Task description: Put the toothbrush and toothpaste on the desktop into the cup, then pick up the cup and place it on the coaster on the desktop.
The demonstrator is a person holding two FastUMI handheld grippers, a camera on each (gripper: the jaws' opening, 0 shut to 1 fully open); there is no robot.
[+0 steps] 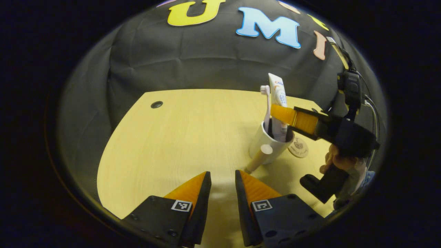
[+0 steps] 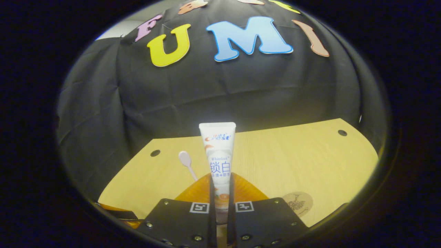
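In the left gripper view, the left tool [image 1: 223, 179] hangs low over the near part of the pale wood-grain counter [image 1: 179, 137], its fingers spread a little with bare counter between them and nothing held. Just beyond its tips stands the white cup [image 1: 267, 146], tilted slightly, with the toothbrush [image 1: 266, 103] upright inside, bristle head at the top. The toothpaste [image 1: 277, 94] stands in the cup beside the brush, and the right tool [image 1: 287, 117], held by a hand [image 1: 341, 163], pinches the tube above the cup's rim. In the right gripper view, the right tool [image 2: 220, 193] has its fingers pressed against both sides of the tube [image 2: 218, 155], with the brush head [image 2: 185, 159] just to its left. The round coaster [image 1: 298, 147] lies flat on the counter right behind the cup. A dark grommet hole [image 1: 156, 104] sits near the far edge, and the black cloth wall [image 1: 193, 58] hangs creased behind the counter.
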